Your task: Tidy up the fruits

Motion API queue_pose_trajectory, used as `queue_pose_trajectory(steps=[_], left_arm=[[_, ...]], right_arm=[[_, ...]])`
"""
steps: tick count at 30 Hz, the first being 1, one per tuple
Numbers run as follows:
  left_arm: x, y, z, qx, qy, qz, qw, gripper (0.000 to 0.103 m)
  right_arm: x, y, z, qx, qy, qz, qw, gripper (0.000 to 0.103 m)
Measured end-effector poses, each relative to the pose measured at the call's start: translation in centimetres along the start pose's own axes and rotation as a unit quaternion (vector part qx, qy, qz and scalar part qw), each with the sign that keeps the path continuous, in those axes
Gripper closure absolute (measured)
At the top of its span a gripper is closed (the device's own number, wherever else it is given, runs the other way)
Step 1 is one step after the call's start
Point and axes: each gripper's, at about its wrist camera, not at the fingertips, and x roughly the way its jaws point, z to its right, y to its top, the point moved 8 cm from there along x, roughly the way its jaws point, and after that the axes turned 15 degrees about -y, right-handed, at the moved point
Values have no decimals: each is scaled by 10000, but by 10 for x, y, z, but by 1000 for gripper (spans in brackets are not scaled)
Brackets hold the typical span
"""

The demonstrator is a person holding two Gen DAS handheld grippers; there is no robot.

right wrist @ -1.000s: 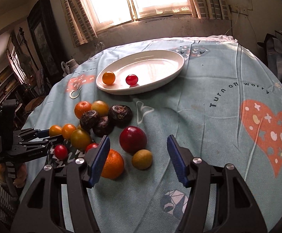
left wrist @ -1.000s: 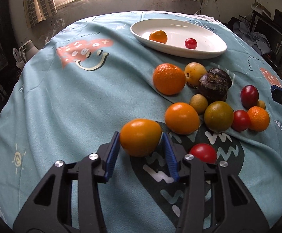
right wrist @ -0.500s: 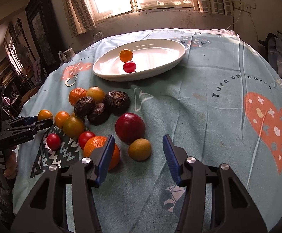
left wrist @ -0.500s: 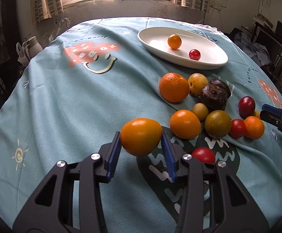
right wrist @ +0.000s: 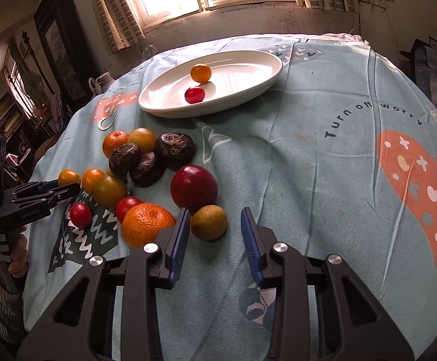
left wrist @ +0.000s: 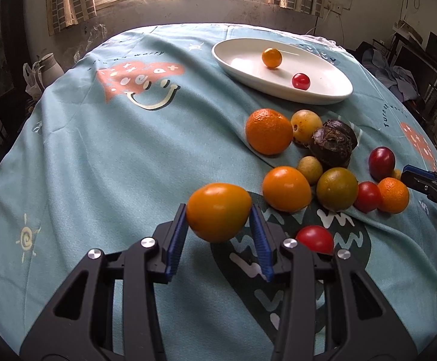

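Orange, smooth-skinned fruit (left wrist: 218,211) clamped between the left gripper (left wrist: 218,236) pads, lifted clear of the cloth.

Long axis lying across the jaws, white oval dish (left wrist: 332,94) well ahead and to the right, past the loose pile. In the dish already: small orange fruit (left wrist: 272,57) and cherry tomato (left wrist: 300,81), apart from each other. Over at the right gripper (right wrist: 213,234): jaws closing, small brown-green fruit (right wrist: 209,222) between them, touching the left pad, gap at the right pad, no grip yet. Mandarin (right wrist: 146,223) just left, red plum (right wrist: 193,187) just beyond.
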Motion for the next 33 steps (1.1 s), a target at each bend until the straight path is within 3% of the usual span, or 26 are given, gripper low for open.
queue_pose_trajectory(steps=[6, 10, 16, 20, 23, 27, 33], left_arm=[[4, -3, 2, 23, -19, -94, 10000, 61], [6, -3, 3, 51, -31, -135, 9999, 61], [8, -5, 7, 187, 25, -172, 9997, 61], [-2, 4, 7, 178, 41, 69, 9998, 61], [-2, 26, 11, 200, 51, 64, 9998, 61], [2, 87, 28, 377, -4, 257, 9990, 61], [48, 152, 46, 315, -293, 268, 9987, 61]], right_arm=[[13, -7, -16, -877, -326, -187, 9954, 74], [19, -4, -16, -963, -291, -144, 9948, 74], [16, -1, -10, -771, -236, -49, 9967, 76], [-4, 15, 5, -324, -183, 342, 9987, 76], [-12, 37, 16, -3, -180, 461, 9988, 76], [-11, 87, 16, 171, -114, 519, 9984, 76], [32, 138, -2, 312, -49, 435, 9986, 76]])
